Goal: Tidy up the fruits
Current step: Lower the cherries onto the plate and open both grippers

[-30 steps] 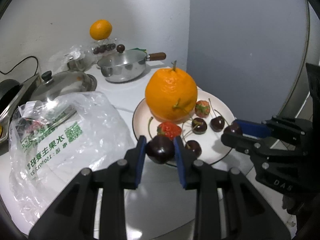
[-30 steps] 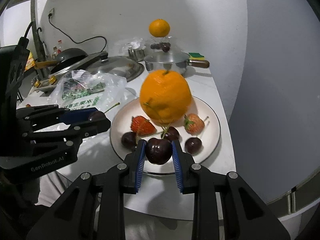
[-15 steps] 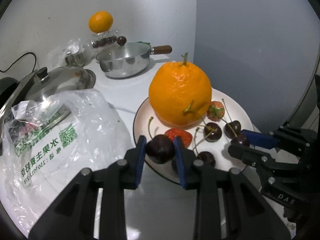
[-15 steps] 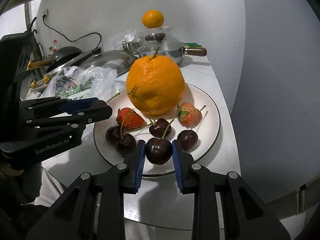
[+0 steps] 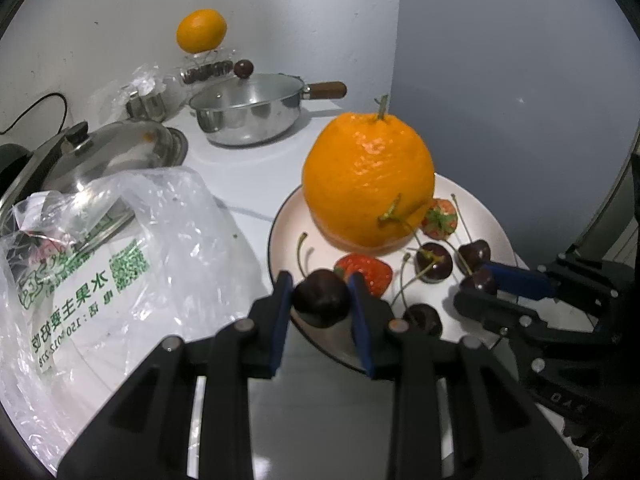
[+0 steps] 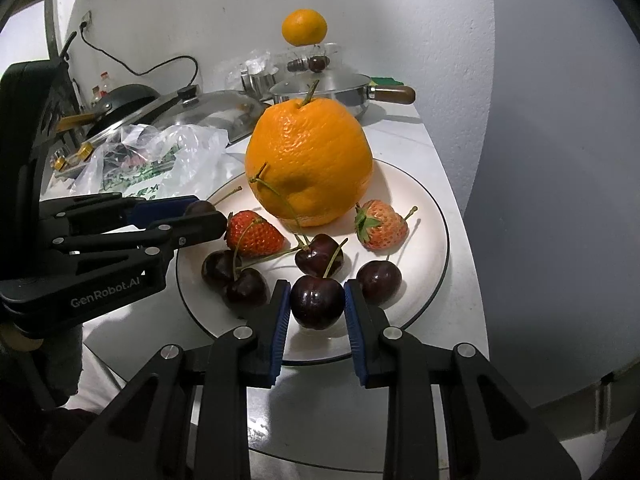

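A white plate (image 6: 432, 248) holds a big orange (image 6: 308, 168), two strawberries (image 6: 254, 236) and several dark cherries (image 6: 320, 254). My right gripper (image 6: 317, 308) is shut on a dark cherry (image 6: 317, 300) just above the plate's near edge. My left gripper (image 5: 321, 304) is shut on another dark cherry (image 5: 321, 298) over the plate's (image 5: 492, 224) left rim, next to a strawberry (image 5: 366, 274). The orange (image 5: 368, 184) stands behind it. Each gripper shows in the other's view: the right one (image 5: 478, 282), the left one (image 6: 200, 210).
A clear plastic bag (image 5: 120, 248) with green print lies left of the plate. Behind it are a steel lid (image 5: 104, 152), a steel pan (image 5: 248, 116) with a wooden handle, and a second orange (image 5: 202, 36) on a clear box. The counter edge runs right of the plate.
Both grippers have moved forward over the plate with their cherries still held. The plate and orange look larger and nearer.
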### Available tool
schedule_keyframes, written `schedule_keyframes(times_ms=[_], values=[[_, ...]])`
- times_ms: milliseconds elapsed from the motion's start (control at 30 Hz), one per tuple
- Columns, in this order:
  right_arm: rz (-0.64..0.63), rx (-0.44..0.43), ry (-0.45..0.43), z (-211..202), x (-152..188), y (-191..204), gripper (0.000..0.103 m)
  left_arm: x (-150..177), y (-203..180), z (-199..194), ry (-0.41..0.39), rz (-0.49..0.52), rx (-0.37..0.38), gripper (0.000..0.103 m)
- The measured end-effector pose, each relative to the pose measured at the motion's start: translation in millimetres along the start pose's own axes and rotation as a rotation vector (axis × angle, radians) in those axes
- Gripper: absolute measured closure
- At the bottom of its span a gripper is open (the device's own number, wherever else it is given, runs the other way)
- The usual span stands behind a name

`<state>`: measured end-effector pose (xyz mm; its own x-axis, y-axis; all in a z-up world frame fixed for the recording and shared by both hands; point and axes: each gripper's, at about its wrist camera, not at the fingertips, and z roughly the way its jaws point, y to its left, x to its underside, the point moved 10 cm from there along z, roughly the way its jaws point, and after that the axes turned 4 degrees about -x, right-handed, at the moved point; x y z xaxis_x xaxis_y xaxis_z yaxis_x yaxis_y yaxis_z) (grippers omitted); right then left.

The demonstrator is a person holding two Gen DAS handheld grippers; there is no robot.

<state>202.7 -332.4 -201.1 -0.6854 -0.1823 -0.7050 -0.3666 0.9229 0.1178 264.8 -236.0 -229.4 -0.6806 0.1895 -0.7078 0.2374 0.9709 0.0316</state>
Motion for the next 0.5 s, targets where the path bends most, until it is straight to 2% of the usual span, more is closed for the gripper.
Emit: schedule_keyframes(times_ms=[100, 133, 233, 300, 333, 500], values=[[0.000, 0.013, 0.002, -1.5, 0.1, 1.5, 0.071, 0.1, 1.1, -2.8, -0.005, -0.001, 0.003, 0.071], [-0.002, 0.017, 0.001, -2.2, -0.4, 2.5, 0.067, -0.2, 1.2, -4.7, -0.011, -0.003, 0.006, 0.066], [-0.007, 0.031, 0.001, -4.3, -1.6, 6.3, 0.064, -2.4, 3.4, -10.4, -0.027, -0.006, 0.010, 0.064], [-0.012, 0.040, -0.001, -6.6, -2.3, 8.6, 0.064, -2.6, 4.3, -15.7, -0.036, -0.008, 0.015, 0.052], [-0.014, 0.044, -0.005, -8.4, -3.0, 10.1, 0.064, -3.2, 5.0, -19.0, -0.045, -0.013, 0.020, 0.050], [-0.020, 0.071, -0.018, -17.1, -6.5, 15.5, 0.064, -4.3, 10.3, -34.5, -0.073, -0.024, 0.031, 0.050]])
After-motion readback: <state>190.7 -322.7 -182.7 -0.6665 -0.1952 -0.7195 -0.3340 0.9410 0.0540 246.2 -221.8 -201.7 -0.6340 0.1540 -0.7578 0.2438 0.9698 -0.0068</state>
